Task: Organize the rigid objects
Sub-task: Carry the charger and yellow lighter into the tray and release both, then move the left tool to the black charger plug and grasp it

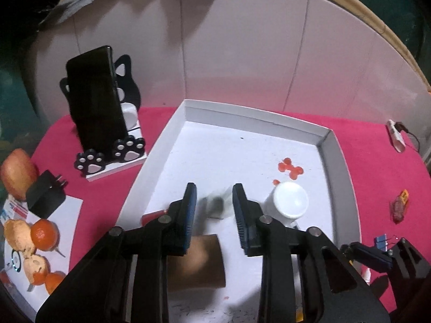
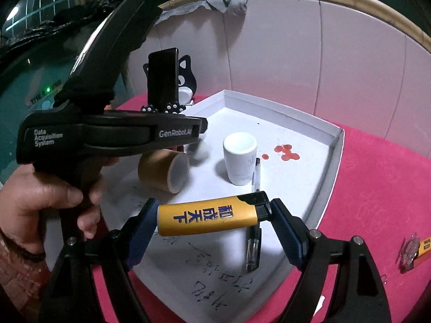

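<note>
The yellow plastic lighter (image 2: 208, 219), clamped endwise in the right claw (image 2: 210, 220) above the white tray's (image 2: 330, 167) 6 o'clock edge, could pivot loose; left claw (image 1: 214, 202) gapes empty.

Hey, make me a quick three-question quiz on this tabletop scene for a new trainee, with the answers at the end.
1. True or false: the right gripper is shut on the yellow lighter.
2. Multiple choice: in the white tray, what lies on its side left of the white cup? A) a brown tape roll B) an orange C) a binder clip
3. Fill in: the black phone leans on a stand decorated with cat ____.

Key
1. True; both pads press the lighter's ends.
2. A, the brown tape roll.
3. Paws, seen on the stand.

The left gripper is open above a blurred small object.
</note>
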`<state>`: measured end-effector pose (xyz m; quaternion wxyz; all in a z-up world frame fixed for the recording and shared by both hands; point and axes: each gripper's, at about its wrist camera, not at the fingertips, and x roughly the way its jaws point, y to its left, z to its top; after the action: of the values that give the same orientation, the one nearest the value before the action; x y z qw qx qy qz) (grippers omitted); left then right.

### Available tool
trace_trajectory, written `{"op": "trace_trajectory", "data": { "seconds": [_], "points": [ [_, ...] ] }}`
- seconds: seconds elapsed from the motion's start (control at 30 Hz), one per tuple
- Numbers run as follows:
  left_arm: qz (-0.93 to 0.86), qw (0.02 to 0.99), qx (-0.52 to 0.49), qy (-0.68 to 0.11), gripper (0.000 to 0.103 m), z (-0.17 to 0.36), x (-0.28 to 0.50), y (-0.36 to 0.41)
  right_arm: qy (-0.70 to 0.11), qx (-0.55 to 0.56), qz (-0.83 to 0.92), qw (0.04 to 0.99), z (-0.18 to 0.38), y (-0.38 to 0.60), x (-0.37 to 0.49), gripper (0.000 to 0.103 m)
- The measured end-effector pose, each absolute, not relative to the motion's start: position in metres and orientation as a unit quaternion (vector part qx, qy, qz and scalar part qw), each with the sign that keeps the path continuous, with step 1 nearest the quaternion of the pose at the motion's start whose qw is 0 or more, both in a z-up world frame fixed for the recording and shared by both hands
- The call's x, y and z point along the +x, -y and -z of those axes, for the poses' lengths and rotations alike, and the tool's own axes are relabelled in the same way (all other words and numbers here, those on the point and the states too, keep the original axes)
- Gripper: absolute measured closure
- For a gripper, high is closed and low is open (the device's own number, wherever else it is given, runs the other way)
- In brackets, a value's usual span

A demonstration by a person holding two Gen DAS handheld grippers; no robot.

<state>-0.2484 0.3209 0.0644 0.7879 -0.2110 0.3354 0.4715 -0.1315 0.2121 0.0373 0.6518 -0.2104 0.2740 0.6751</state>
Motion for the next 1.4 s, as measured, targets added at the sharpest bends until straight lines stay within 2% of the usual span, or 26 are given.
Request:
{"op": "trace_trajectory", "data": {
  "seconds": [0.03, 0.07, 0.1, 0.23, 0.5, 0.67, 0.9, 1.1, 1.23, 1.33, 1.4],
  "points": [
    [-0.475, 0.787, -0.21, -0.333, 0.051, -0.066, -0.25, -0.32, -0.273, -0.209, -0.673, 0.655, -0.037, -0.211, -0.131, 0.008],
    [-0.478, 0.787, -0.21, -0.328, 0.023, -0.067, -0.252, -0.319, -0.273, -0.207, -0.67, 0.659, -0.037, -0.21, -0.13, 0.002],
    [-0.48, 0.788, -0.209, -0.322, 0.015, -0.068, -0.254, -0.318, -0.272, -0.204, -0.668, 0.662, -0.037, -0.209, -0.129, 0.0],
    [-0.498, 0.788, -0.211, -0.295, 0.0, -0.077, -0.266, -0.31, -0.276, -0.185, -0.66, 0.674, -0.04, -0.199, -0.121, 0.0],
    [-0.482, 0.809, -0.214, -0.26, 0.0, -0.092, -0.272, -0.278, -0.283, -0.138, -0.639, 0.702, -0.053, -0.167, -0.091, 0.0],
    [-0.426, 0.842, -0.192, -0.268, 0.0, -0.096, -0.252, -0.247, -0.284, -0.086, -0.59, 0.751, -0.066, -0.123, -0.036, 0.0],
    [-0.291, 0.889, -0.162, -0.314, 0.0, -0.08, -0.199, -0.195, -0.314, -0.024, -0.474, 0.822, -0.051, -0.047, 0.059, 0.0],
    [-0.175, 0.903, -0.135, -0.367, 0.0, -0.057, -0.152, -0.147, -0.348, -0.023, -0.436, 0.83, -0.019, -0.013, 0.086, 0.0],
    [-0.143, 0.902, -0.081, -0.399, 0.001, -0.043, -0.125, -0.123, -0.384, -0.003, -0.435, 0.814, -0.001, -0.003, 0.098, 0.0],
    [-0.131, 0.895, -0.07, -0.421, 0.008, -0.032, -0.108, -0.118, -0.403, 0.027, -0.439, 0.803, 0.005, 0.003, 0.109, 0.0],
    [-0.13, 0.891, -0.068, -0.43, 0.009, -0.027, -0.103, -0.119, -0.403, 0.04, -0.444, 0.799, 0.005, 0.006, 0.11, 0.0]
  ]
}}
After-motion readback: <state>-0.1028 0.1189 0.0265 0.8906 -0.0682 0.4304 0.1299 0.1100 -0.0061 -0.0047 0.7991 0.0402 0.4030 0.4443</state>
